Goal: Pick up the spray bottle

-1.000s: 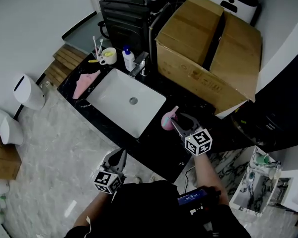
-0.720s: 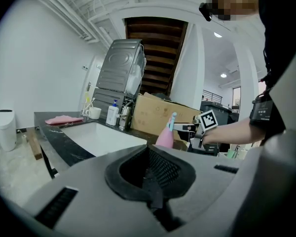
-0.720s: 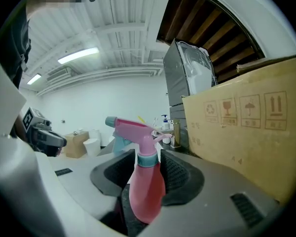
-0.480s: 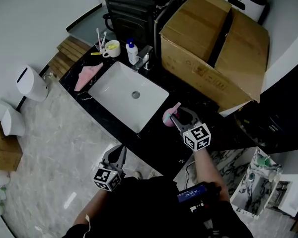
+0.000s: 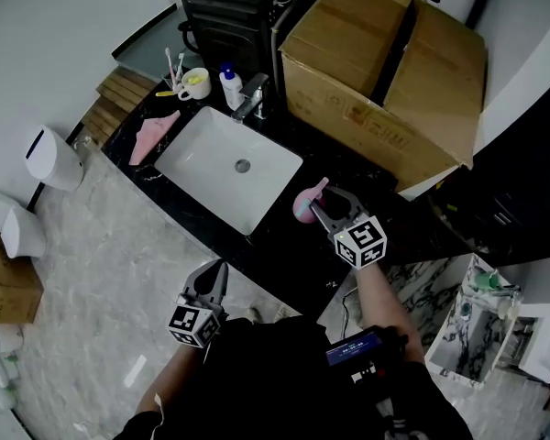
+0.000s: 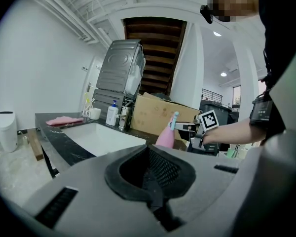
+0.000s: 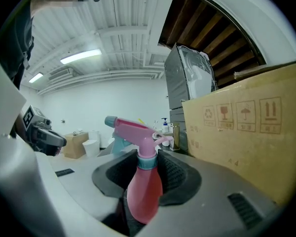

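- Right gripper (image 7: 145, 159): its jaws have just been closing and are now clamped on the rounded body of the pink spray bottle (image 5: 302, 206), below the neck.
- The bottle stands at the centre of the head view on the black counter (image 5: 284, 255), just right of the sink (image 5: 257, 195).
- Left gripper (image 6: 150, 189): jaws together, empty, low in the frame.
- Risk: the body tapers and looks smooth. A light squeeze could let it slide or tilt on lifting and topple toward the sink.
- Hidden: the bottle's base is behind the jaws. How firmly the pads bite is hard to judge.
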